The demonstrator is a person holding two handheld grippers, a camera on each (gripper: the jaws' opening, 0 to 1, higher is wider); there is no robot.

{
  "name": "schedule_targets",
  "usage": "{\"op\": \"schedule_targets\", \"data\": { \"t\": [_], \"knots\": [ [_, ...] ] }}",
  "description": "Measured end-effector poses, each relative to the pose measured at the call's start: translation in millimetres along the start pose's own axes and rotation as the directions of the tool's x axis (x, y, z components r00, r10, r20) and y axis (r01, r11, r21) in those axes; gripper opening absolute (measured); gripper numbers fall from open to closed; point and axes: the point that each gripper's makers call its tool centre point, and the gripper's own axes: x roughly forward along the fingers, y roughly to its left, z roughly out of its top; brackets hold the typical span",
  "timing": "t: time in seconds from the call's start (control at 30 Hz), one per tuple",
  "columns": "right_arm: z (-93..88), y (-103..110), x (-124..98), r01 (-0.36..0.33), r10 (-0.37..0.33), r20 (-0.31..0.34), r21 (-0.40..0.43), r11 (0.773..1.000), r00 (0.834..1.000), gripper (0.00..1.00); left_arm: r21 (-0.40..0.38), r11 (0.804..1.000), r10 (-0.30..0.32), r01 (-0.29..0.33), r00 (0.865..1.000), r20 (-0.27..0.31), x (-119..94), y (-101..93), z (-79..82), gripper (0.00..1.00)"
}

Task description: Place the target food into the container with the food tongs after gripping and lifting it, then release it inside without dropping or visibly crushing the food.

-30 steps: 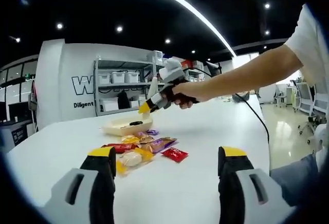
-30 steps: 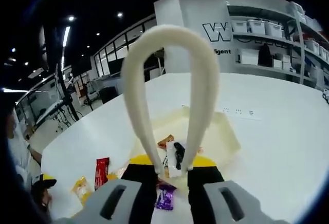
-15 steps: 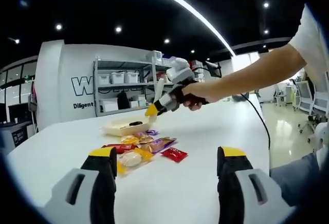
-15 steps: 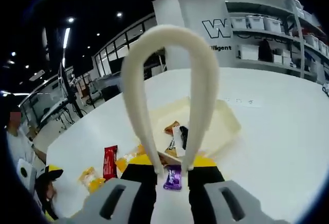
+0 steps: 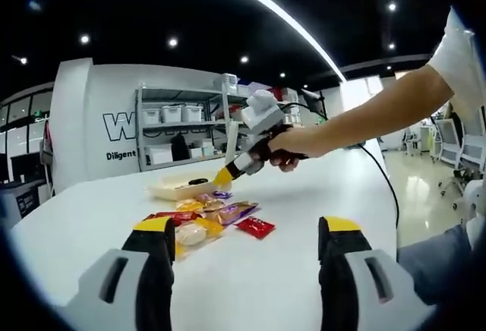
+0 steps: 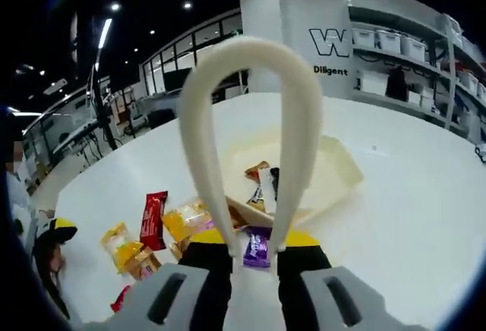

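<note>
Lying just past your right gripper (image 6: pixel 254 249), the purple snack packet (image 6: pixel 256 246) runs lengthwise away from the jaws, glossy foil, flat, just short of the cream tray (image 6: pixel 338 171). Your right gripper is clenched on the cream food tongs (image 6: pixel 250 130), a smooth looped band rising upward. Red wrapper (image 6: pixel 153 219) and yellow packets (image 6: pixel 184 221) sit left on the white table (image 6: pixel 410 217). Your left gripper (image 5: pixel 244 232) stands released.

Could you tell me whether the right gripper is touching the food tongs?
Touching. In the right gripper view, the right gripper clamps both ends of the cream food tongs between its yellow-tipped jaws, with the loop arching upward.
</note>
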Motion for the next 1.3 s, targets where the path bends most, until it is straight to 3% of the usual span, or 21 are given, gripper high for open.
{"op": "schedule_targets", "data": {
  "t": [0.27,0.6,1.07,1.3],
  "knots": [
    [-6.0,-4,7,-0.003,0.002,-0.032,-0.027,1.000,0.999,0.14,0.003,1.000,-0.004,0.004,1.000,-0.006,0,-1.3,-0.9,0.73],
    [-14.5,-4,-4,-0.014,0.013,-0.047,-0.020,1.000,0.999,0.14,0.010,1.000,-0.005,0.006,1.000,-0.015,2,-2.3,-2.6,0.72],
    [-26.9,-10,-23,-0.034,0.034,-0.120,-0.001,0.999,0.992,0.13,0.020,1.000,-0.008,0.009,0.999,-0.032,2,-3.9,-5.3,0.71],
    [-14.9,-7,-27,-0.044,0.045,-0.102,0.011,0.999,0.994,0.15,0.022,1.000,-0.008,0.009,0.999,-0.036,2,-4.0,-5.8,0.70]
  ]
}}
